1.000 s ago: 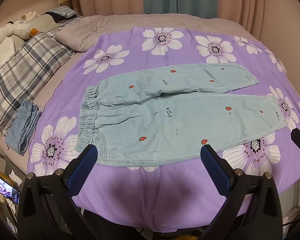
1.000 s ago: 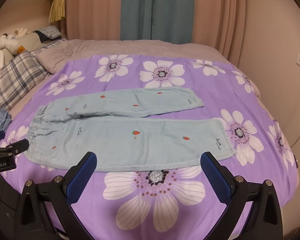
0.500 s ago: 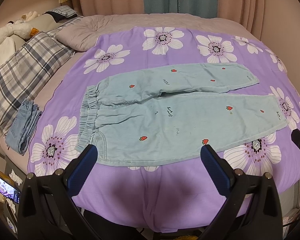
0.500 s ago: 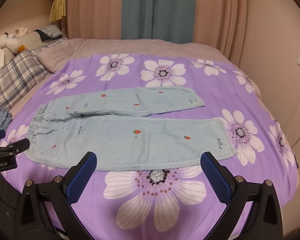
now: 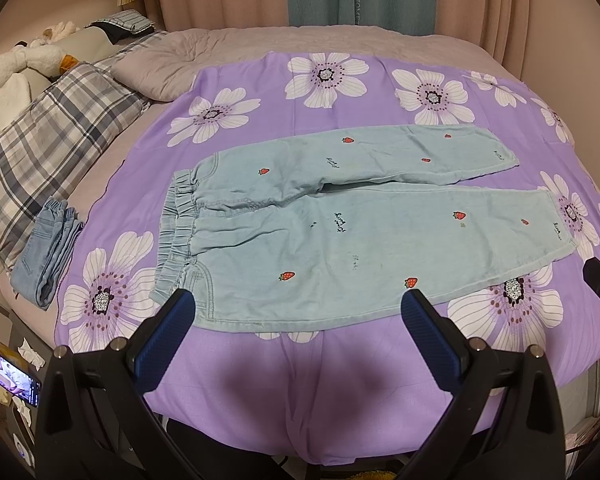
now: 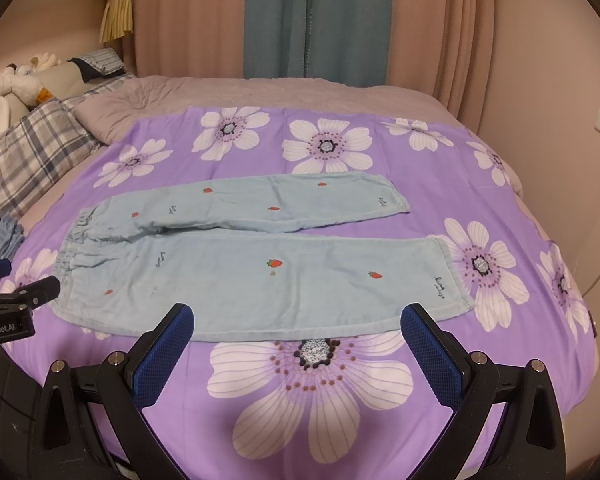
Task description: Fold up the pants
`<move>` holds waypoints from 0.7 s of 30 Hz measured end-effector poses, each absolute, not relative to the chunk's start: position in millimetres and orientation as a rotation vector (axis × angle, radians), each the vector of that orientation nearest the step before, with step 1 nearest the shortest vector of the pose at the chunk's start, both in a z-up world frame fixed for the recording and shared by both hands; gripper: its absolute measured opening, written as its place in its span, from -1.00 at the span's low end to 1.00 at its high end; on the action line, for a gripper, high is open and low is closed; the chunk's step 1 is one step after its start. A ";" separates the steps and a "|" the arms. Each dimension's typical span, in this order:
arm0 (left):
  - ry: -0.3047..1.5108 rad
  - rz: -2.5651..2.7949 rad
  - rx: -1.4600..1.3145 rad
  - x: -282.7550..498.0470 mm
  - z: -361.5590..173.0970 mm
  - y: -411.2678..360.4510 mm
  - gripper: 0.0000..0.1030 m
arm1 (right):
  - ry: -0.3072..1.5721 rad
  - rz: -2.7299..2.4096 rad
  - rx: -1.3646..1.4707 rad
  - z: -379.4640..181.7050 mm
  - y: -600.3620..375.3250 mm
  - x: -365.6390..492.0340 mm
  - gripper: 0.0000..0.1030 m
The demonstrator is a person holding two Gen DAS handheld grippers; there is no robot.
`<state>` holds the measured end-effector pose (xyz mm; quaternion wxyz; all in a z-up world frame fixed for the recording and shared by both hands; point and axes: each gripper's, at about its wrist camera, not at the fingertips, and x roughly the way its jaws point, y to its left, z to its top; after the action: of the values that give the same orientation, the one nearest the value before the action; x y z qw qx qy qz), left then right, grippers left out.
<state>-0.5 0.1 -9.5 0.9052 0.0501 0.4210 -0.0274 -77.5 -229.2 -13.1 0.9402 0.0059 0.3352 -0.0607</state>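
Light blue pants (image 5: pixel 340 224) with small red strawberries lie flat on a purple flowered bedspread (image 5: pixel 320 380), waistband at the left, both legs running right. They also show in the right wrist view (image 6: pixel 260 268). My left gripper (image 5: pixel 298 304) is open and empty, hovering at the near edge of the pants by the waist side. My right gripper (image 6: pixel 298 316) is open and empty, at the near edge of the nearer leg. The left gripper's tip (image 6: pixel 24 296) shows at the left of the right wrist view.
A folded pair of blue jeans (image 5: pixel 46 256) lies at the bed's left edge by a plaid pillow (image 5: pixel 48 144). Plush toys (image 5: pixel 20 68) sit at the far left. A phone (image 5: pixel 10 372) lies below the bed's left corner. Curtains (image 6: pixel 316 20) and a wall (image 6: pixel 560 80) stand behind.
Both grippers have crept slightly forward toward the pants. Both stay open. The pants have not moved.
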 end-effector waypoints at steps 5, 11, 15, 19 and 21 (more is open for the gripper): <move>0.870 -0.056 0.103 -0.4 -9.5 0.1 1.00 | 0.684 -0.128 0.011 -12.3 -229.0 -77.6 0.99; 0.870 -0.056 0.105 -0.4 -9.4 0.2 1.00 | 0.684 -0.129 0.011 -11.6 -229.5 -78.3 0.99; 0.870 -0.056 0.103 -0.2 -9.2 0.2 1.00 | 0.683 -0.130 0.011 -11.5 -229.1 -78.7 0.99; 0.871 -0.056 0.104 -0.2 -9.3 0.4 1.00 | 0.685 -0.133 0.015 -11.1 -231.1 -78.8 0.99; 0.870 -0.056 0.103 -0.3 -9.1 0.2 1.00 | 0.686 -0.133 0.016 -11.0 -231.6 -79.0 0.99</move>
<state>-0.3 0.2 -9.1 0.9052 0.0498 0.4212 -0.0272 -79.0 -231.6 -11.0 0.9396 0.0080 0.3359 -0.0653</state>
